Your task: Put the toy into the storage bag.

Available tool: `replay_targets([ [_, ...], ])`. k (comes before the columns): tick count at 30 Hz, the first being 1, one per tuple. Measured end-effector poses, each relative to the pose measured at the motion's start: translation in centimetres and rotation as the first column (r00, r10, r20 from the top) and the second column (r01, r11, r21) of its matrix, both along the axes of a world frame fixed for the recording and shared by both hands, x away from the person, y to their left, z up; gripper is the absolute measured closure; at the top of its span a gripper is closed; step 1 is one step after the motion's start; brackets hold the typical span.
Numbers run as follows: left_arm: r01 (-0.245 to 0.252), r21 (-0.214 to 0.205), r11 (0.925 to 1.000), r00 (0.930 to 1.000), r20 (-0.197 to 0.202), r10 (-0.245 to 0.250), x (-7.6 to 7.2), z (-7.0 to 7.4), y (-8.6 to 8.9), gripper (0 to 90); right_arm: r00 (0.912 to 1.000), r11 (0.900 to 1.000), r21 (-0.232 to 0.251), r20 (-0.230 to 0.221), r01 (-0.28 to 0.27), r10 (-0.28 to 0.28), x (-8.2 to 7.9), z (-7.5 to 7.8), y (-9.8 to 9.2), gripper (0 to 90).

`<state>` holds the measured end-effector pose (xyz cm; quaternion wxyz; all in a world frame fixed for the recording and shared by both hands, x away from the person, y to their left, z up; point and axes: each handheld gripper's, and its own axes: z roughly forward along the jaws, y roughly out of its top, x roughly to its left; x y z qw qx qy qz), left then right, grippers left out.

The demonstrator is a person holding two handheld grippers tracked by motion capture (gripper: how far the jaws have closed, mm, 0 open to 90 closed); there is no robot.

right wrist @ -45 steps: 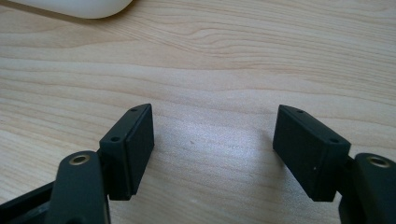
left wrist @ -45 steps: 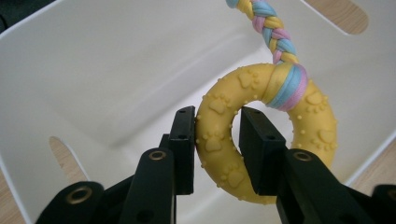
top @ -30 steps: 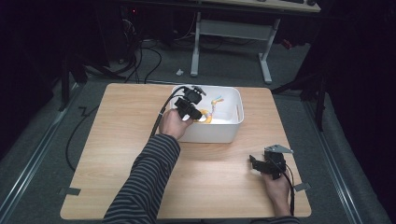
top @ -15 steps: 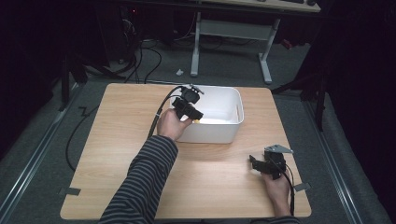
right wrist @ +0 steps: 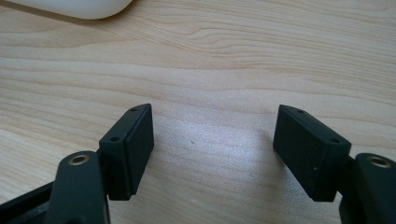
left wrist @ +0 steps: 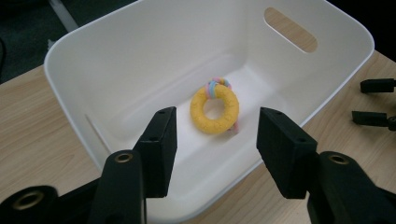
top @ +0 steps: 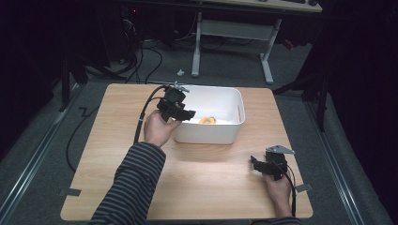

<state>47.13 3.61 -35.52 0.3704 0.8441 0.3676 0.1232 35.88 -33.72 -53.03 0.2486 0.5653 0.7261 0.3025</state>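
From the high view, the left tongs (top: pixel 180 112) hang over the near-left rim of a white bin (top: pixel 220 133) that stands on the far half of the wooden table (top: pixel 117 154), and a yellow ring toy (top: pixel 208 120) lies on the bin's floor. The right tongs (top: pixel 259 165) rest near the table's front right corner, well apart from the bin. In the left gripper view, the left tongs (left wrist: pixel 215 140) have just been opening and stand partly spread with nothing between the pads; the yellow ring toy (left wrist: pixel 215 109), with pastel loops at its far side, lies flat beyond them, untouched. In the right gripper view, the right tongs (right wrist: pixel 212 149) gape wide over bare wood, empty, with the bin's corner (right wrist: pixel 79 7) at the top edge.
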Motion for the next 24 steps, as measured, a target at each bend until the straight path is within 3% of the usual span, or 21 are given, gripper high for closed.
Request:
replay_targets([
  [12,-0.076,-0.078,0.9940,0.9966,0.026,0.079,-1.6,0.4,5.5,45.8,1.0000,1.0000,0.002,0.001,0.003,-0.003,0.0,0.0,0.0,29.3],
  [24,-0.130,-0.125,0.9835,0.9897,0.043,0.137,-3.0,0.5,9.1,44.8,1.0000,1.0000,0.002,0.001,0.006,-0.006,0.0,0.0,0.0,29.3],
])
